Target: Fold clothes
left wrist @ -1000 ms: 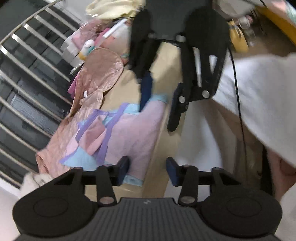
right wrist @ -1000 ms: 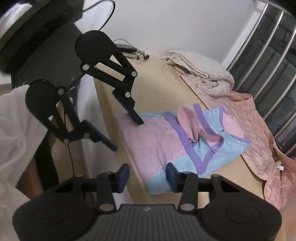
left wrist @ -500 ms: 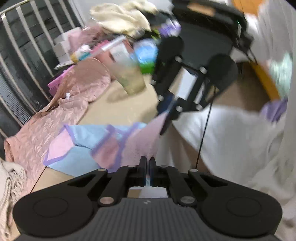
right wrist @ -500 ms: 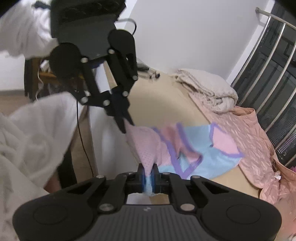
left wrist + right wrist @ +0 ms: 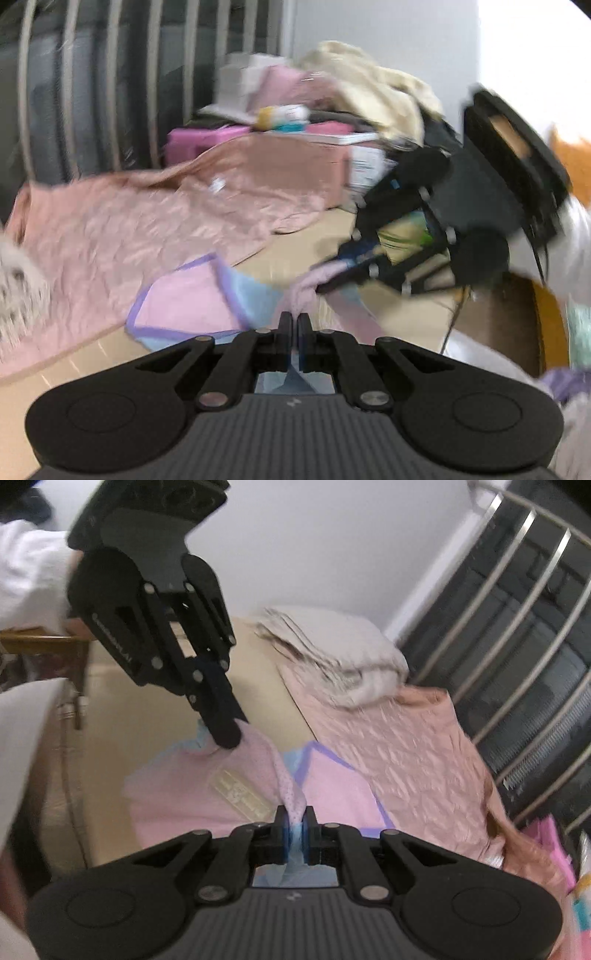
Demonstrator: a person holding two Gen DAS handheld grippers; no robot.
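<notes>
A beige surface [image 5: 255, 686] carries a peach quilted blanket [image 5: 399, 746] along its far edge. Near the front edge, a pink and blue garment [image 5: 177, 794] is lifted, the left gripper [image 5: 225, 734] and right gripper [image 5: 295, 823] each clenched on its hem.

A plain pale wall [image 5: 317, 546] rises behind a light beige table [image 5: 122, 709], lit evenly and softly. To one side stands a dark window [image 5: 524, 657] crossed by curved metal bars [image 5: 517, 602]. A wooden chair [image 5: 48, 642] sits past the table's far edge. Boxes and clutter [image 5: 295, 125] pile up at the other end, blurred.
</notes>
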